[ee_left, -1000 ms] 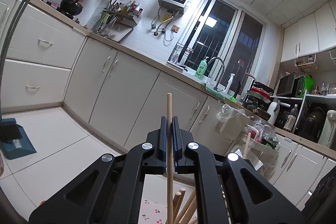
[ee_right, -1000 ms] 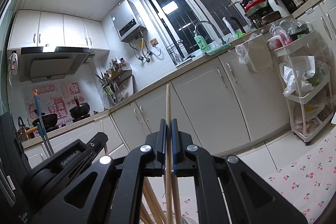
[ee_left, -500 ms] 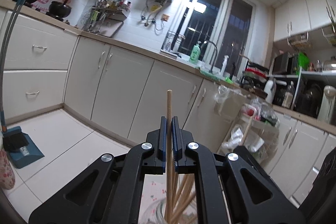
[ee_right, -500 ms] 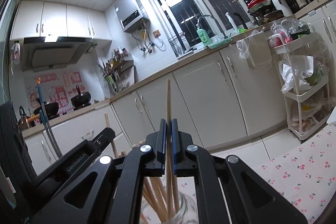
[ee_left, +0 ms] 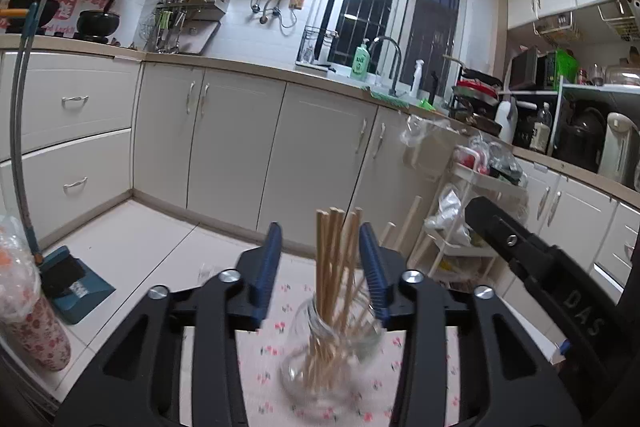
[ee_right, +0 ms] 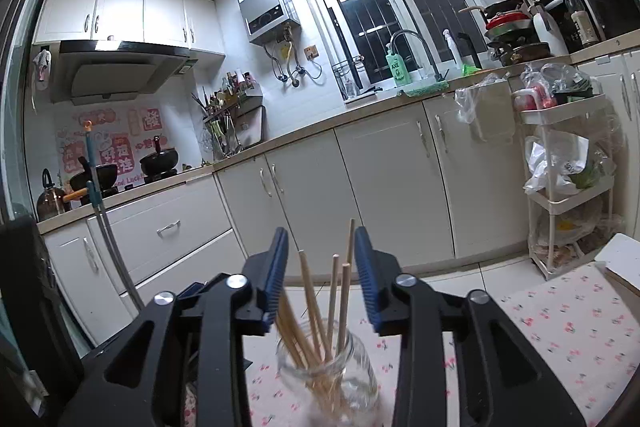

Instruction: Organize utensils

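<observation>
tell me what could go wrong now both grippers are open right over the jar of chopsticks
1. The chopsticks rise between the blue pads of the right gripper; a sideways pull-away could catch them.
2. The left gripper straddles the same bundle, so lifting it carelessly might tip the glass jar.
3. The jar sits on a soft cherry-print cloth, possibly unsteady.

A bundle of plain wooden chopsticks [ee_left: 334, 267] stands in a clear glass jar [ee_left: 332, 355], lower ends gathered at the bottom, tops fanned out above the rim. From the left wrist view most lean together in a near-upright sheaf; from the right wrist view the chopsticks [ee_right: 316, 311] splay more, several tilted left, a few upright. The jar [ee_right: 330, 375] stands upright on a white cloth with a small cherry print [ee_right: 568, 323].
</observation>
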Available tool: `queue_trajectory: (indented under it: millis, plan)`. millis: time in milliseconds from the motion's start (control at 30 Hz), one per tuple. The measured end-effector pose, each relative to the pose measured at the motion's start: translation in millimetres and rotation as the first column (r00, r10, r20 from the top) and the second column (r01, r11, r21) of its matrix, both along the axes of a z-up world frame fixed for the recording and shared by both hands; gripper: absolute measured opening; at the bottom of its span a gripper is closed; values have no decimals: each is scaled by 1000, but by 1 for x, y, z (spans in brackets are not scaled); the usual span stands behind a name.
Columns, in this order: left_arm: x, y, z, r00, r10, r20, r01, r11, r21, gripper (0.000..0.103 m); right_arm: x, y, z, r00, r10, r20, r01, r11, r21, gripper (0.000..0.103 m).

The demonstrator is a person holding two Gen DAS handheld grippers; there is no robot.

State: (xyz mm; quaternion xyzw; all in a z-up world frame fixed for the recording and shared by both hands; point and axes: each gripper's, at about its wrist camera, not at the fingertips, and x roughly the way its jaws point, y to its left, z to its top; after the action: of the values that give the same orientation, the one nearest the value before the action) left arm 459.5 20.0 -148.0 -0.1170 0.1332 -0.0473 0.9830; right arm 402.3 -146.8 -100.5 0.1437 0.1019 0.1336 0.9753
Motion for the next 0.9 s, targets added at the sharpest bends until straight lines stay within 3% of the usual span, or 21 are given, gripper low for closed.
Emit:
queue_trajectory:
  millis: [67, 100, 167, 233, 367, 500, 700, 900]
  plan:
    - [-16, -2, 7, 1000, -3, -16, 3, 1000, 7, 57, -18, -4, 2, 1000, -2, -26, 2, 1000, -5, 49]
    - [-27, -2, 11, 1000, 4, -26, -3, 1000, 15, 59, -30, -7, 4, 999, -6, -40, 6, 1000, -1, 51]
    - [-46, -2, 16, 998, 12, -55, -11, 1000, 21, 71, -48, -11, 4, 997, -20, -75, 19, 1000, -15, 64]
    - [-68, -3, 21, 996, 17, -92, -15, 1000, 26, 80, -74, -19, 7, 994, -35, -104, 34, 999, -16, 69]
    - [-110, -2, 35, 989, 58, -135, -52, 998, 45, 91, -119, -34, 18, 986, -82, -146, 77, 996, -35, 78]
    - [-153, 3, 49, 977, 105, -185, -98, 994, 45, 95, -163, -49, 28, 969, -141, -203, 127, 989, -82, 87]
    - [-215, -2, 78, 973, 116, -201, -94, 989, 114, 95, -217, -63, 41, 940, -192, -283, 170, 980, -100, 94]
    - [-267, -2, 100, 970, 102, -222, -71, 987, 144, 95, -263, -54, 68, 943, -173, -285, 145, 982, -117, 96]
